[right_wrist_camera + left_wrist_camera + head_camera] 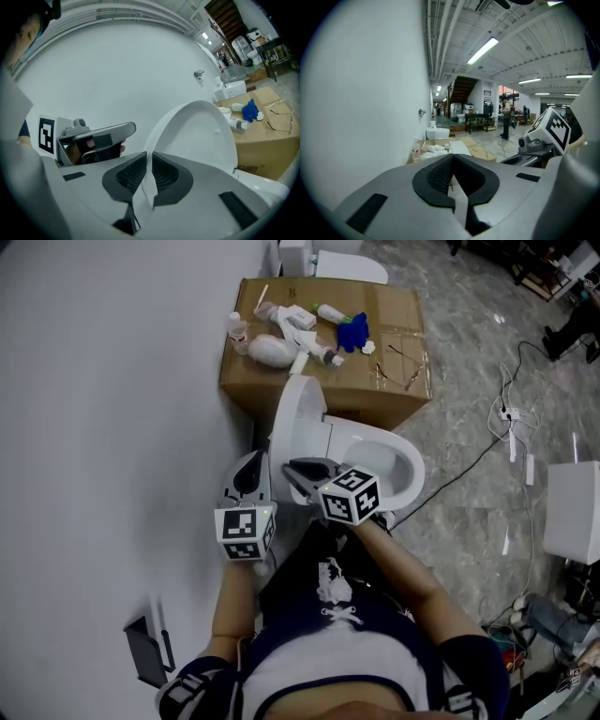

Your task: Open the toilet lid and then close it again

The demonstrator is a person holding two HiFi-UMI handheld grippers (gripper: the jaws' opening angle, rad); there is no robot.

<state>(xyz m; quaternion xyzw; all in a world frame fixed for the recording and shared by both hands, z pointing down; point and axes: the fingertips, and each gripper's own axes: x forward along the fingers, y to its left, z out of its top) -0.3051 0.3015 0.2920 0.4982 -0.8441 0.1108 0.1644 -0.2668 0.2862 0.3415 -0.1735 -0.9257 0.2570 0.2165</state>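
The white toilet [401,465] stands by the wall with its lid [292,418] raised upright over the open bowl. My right gripper [292,470] is at the lid's near edge. In the right gripper view its jaws [149,161] are shut on the thin white edge of the lid [197,136]. My left gripper [255,461] hangs between the lid and the wall, just left of the right one. Its jaws [452,161] are shut, pad against pad, with nothing held. Each gripper sees the other: the left gripper [98,133], and the right gripper's marker cube [555,126].
Behind the toilet sits a cardboard box [394,315] with bottles, a spray bottle and a blue object [352,331] on top. A second toilet [347,263] stands farther back. The white wall [94,381] runs along the left. Cables [506,413] and a white box [574,512] lie on the floor at the right.
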